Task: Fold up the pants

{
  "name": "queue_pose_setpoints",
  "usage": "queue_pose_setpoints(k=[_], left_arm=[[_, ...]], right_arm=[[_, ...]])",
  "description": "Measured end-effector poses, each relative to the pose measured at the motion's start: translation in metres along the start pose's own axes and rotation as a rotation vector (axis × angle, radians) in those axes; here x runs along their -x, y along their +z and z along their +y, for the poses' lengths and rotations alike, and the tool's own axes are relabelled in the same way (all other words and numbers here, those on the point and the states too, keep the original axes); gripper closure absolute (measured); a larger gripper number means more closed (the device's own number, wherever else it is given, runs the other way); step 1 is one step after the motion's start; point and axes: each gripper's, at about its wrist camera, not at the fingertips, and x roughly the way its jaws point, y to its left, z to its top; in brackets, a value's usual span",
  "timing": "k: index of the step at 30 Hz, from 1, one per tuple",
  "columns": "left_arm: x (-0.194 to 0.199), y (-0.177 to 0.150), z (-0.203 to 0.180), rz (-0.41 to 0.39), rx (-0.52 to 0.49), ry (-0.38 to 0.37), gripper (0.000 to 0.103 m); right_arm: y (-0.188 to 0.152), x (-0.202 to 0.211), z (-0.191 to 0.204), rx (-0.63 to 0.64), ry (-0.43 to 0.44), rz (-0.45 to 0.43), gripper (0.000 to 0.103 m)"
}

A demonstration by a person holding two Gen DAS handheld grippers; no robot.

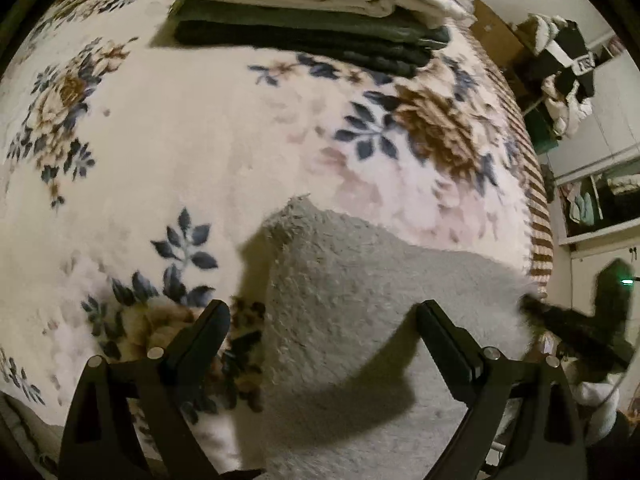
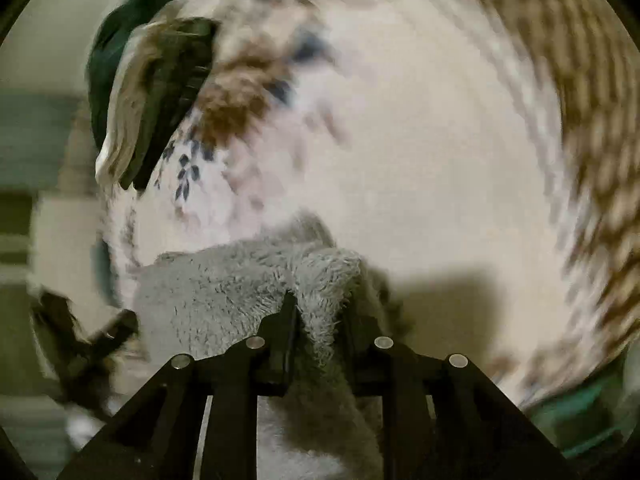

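Note:
The pants (image 1: 360, 292) are grey and fuzzy and lie on a floral blanket (image 1: 192, 152) over the bed. My left gripper (image 1: 324, 312) is open, its fingers spread wide just above the pants' near part and holding nothing. My right gripper (image 2: 320, 308) is shut on a bunched fold of the pants (image 2: 256, 280) and holds it lifted off the blanket (image 2: 420, 168). The right gripper also shows dark and blurred at the right edge of the left wrist view (image 1: 576, 324). The right wrist view is motion-blurred.
A stack of folded clothes (image 1: 304, 12), white on top of dark green, sits at the far side of the bed and shows in the right wrist view (image 2: 152, 100). The blanket's striped border (image 1: 536, 200) marks the right bed edge. Shelves and clutter (image 1: 568, 64) stand beyond.

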Motion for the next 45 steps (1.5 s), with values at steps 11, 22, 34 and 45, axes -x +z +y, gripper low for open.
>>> queue_pose_setpoints(k=[11,22,34,45], left_arm=[[-0.013,0.001,0.012,0.028,0.093,-0.069,0.007],[-0.007,-0.006,0.007,0.044,0.080,-0.085,0.007],[-0.011,-0.011,-0.014,0.082,-0.001,-0.080,0.007],[-0.015,-0.017,-0.013,0.087,-0.010,-0.068,0.007]], right_arm=[[0.010,0.009,-0.027,-0.133,-0.009,0.066,0.035],[-0.094,-0.005,-0.093,-0.423,0.177,0.173,0.090],[-0.127,0.061,-0.081,-0.413,0.052,0.118,0.089],[-0.059,0.054,-0.055,-0.210,0.016,0.030,0.027]])
